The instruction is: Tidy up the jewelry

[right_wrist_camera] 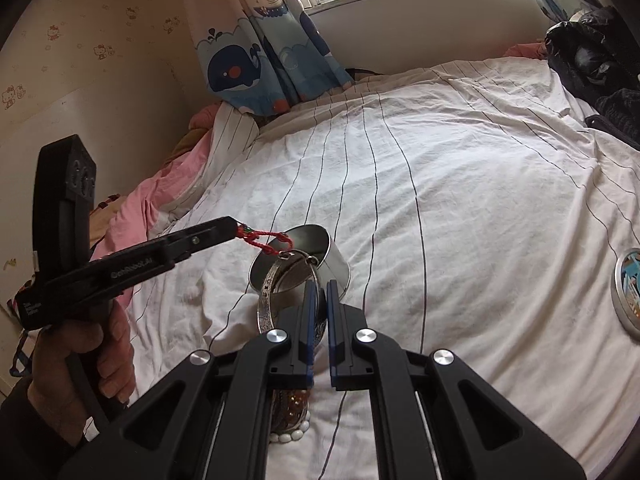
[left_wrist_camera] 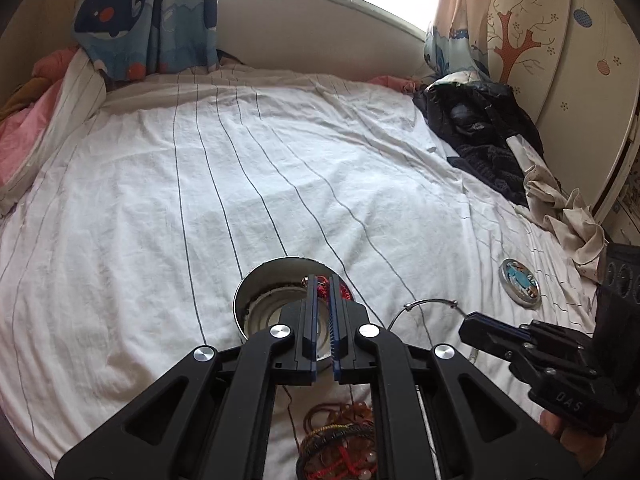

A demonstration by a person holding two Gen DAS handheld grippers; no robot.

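Observation:
A round metal tin (left_wrist_camera: pixel 256 300) (right_wrist_camera: pixel 316 256) stands open on the striped bed sheet. My left gripper (left_wrist_camera: pixel 323 280) (right_wrist_camera: pixel 234 226) is shut on a red braided cord bracelet (right_wrist_camera: pixel 264 240) (left_wrist_camera: pixel 340 290), held just above the tin's rim. My right gripper (right_wrist_camera: pixel 319 284) (left_wrist_camera: pixel 466 322) is shut on a thin silver wire bangle (left_wrist_camera: pixel 430 306) (right_wrist_camera: pixel 316 276), held beside the tin. A wide engraved silver bangle (right_wrist_camera: pixel 266 300) leans by the tin. A heap of bead and cord bracelets (left_wrist_camera: pixel 340 444) (right_wrist_camera: pixel 290 412) lies on the sheet below the grippers.
The tin's round lid (left_wrist_camera: pixel 520 284) (right_wrist_camera: pixel 628 292) with a blue picture lies on the sheet to the right. Dark clothes (left_wrist_camera: pixel 480 132) are piled at the bed's right side, pink bedding (right_wrist_camera: pixel 160 200) at the left. Curtains and a window stand behind the bed.

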